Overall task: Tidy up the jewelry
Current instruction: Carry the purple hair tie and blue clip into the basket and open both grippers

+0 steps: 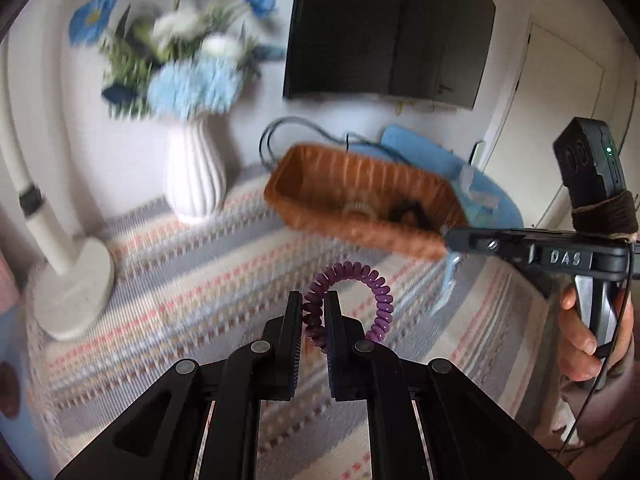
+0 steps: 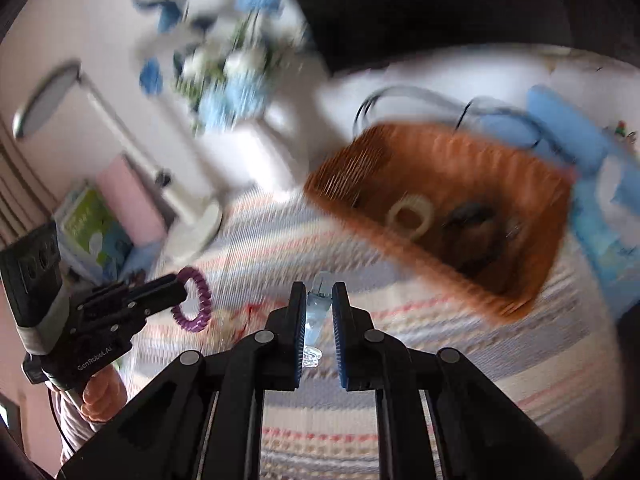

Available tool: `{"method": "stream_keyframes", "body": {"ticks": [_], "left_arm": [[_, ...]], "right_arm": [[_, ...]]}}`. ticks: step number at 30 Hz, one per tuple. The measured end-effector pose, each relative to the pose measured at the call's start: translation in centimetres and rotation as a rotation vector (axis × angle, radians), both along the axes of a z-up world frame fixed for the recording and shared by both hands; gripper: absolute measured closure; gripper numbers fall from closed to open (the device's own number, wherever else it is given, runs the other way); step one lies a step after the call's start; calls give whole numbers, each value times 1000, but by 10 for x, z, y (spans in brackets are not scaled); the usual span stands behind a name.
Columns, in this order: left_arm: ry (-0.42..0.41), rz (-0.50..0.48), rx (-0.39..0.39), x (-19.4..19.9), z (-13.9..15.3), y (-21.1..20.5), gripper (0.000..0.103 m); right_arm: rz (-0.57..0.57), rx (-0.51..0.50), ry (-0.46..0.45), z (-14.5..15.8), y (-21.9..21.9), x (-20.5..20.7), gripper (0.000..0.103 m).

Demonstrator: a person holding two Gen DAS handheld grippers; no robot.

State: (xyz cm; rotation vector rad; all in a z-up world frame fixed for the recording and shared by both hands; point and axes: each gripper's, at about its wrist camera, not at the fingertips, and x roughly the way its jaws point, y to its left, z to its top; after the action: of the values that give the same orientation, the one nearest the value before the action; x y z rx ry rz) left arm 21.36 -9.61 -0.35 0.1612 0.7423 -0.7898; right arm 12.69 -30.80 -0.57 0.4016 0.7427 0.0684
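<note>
Fingers (image 1: 294, 320) pinch the purple coil tie (image 1: 352, 300), its loop ahead.

Both grippers are black with silver pivot screws and blue pads. The right gripper (image 1: 450, 245) bears raised "DAS"; the left gripper (image 2: 182, 286) reads "GenRobot.AI", its camera taped on.

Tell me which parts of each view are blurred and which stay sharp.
Left wrist view: the left tool and its purple coil tie are sharp; the flowers and basket are smeared by motion. Right wrist view: blur is heavier, streaking the basket and cloth; only the right tool and its clear clip stay fairly crisp. Both views bend at the edges.
</note>
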Motion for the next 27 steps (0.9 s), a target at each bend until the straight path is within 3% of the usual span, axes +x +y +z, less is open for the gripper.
{"method": "stream_keyframes", "body": {"ticks": [5, 9, 15, 18, 22, 27], "left_arm": [[-20, 20, -17, 23, 29, -31, 93], [-17, 10, -11, 47, 35, -68, 93], [5, -6, 36, 84, 10, -135, 93], [22, -23, 76, 97, -10, -163, 93], [58, -43, 113, 108, -37, -188, 93], [78, -63, 143, 113, -56, -208, 93]], "right_arm": [[-163, -66, -99, 45, -61, -1, 88], [-249, -147, -103, 53, -94, 17, 88], [-244, -216, -32, 27, -114, 62, 88], [-244, -329, 63, 1, -115, 88, 88], [-186, -344, 137, -32, -120, 110, 88], [-146, -347, 182, -50, -120, 124, 89]]}}
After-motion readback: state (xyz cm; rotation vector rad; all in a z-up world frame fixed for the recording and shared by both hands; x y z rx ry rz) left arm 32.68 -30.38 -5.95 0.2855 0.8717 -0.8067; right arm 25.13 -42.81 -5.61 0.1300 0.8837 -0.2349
